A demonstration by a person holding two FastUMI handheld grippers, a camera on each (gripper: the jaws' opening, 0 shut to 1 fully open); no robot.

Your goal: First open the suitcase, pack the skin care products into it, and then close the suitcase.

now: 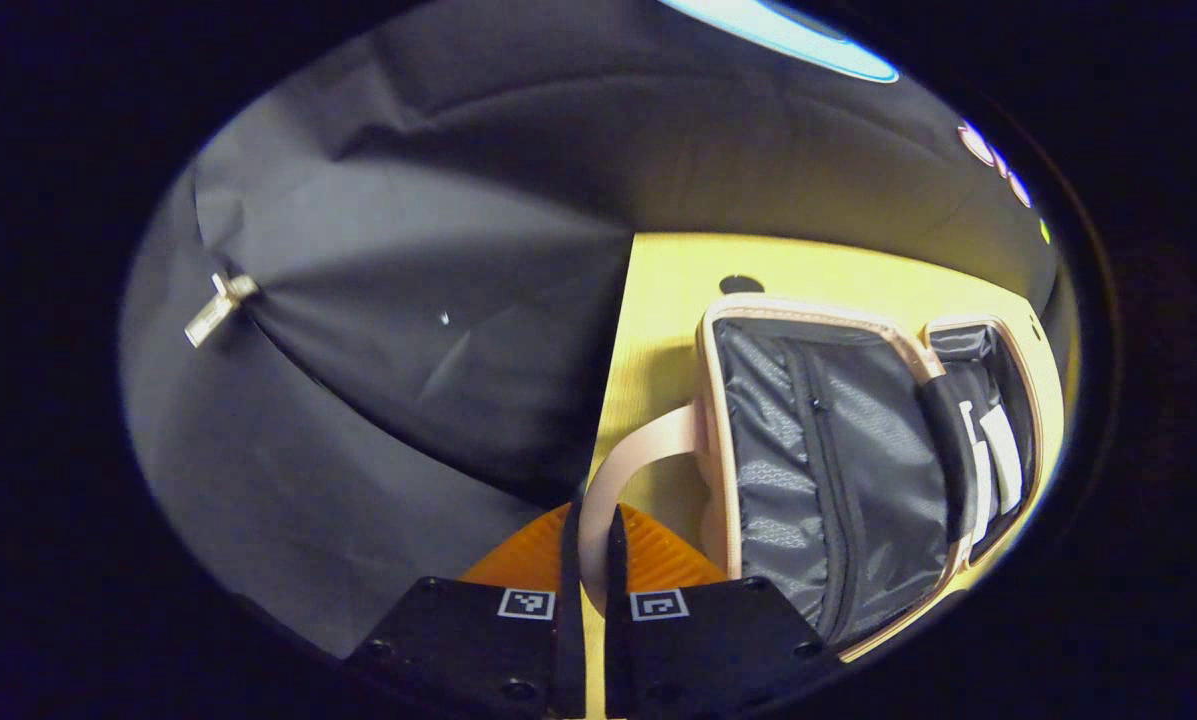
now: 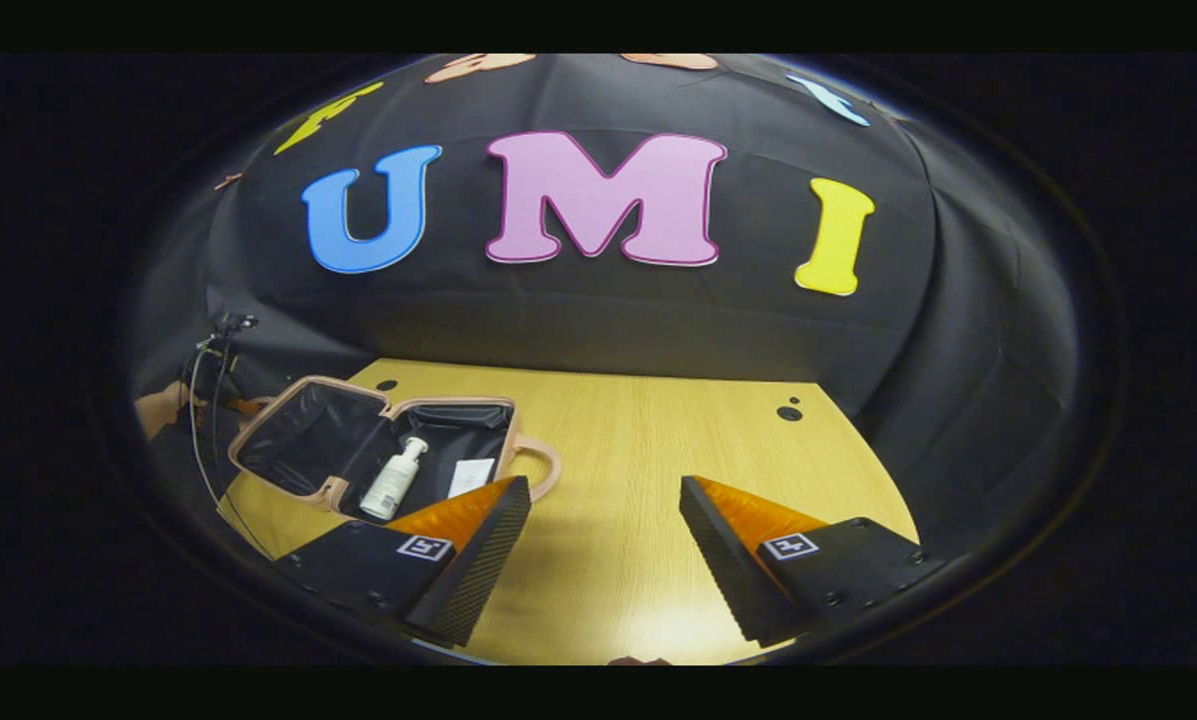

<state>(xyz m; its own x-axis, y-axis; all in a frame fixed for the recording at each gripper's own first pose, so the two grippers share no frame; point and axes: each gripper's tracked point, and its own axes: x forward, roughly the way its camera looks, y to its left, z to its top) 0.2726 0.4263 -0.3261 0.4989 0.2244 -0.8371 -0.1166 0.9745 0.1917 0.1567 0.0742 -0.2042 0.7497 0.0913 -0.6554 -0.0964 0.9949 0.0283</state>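
Note:
The pink suitcase lies open on the wooden table, both halves lined in grey. A white pump bottle and a flat white packet lie in its right half. In the left gripper view the zipped lid lining is close by, with the bottle beyond it. My left gripper is shut on the lid's pink handle. My right gripper hangs open over bare table right of the suitcase, holding nothing. The other pink handle sits near its left finger.
A hand and a dangling cable are at the suitcase's far left side. A metal clip pins the black cloth wall. Small dark holes mark the tabletop near the back. The table's left edge runs beside the lid.

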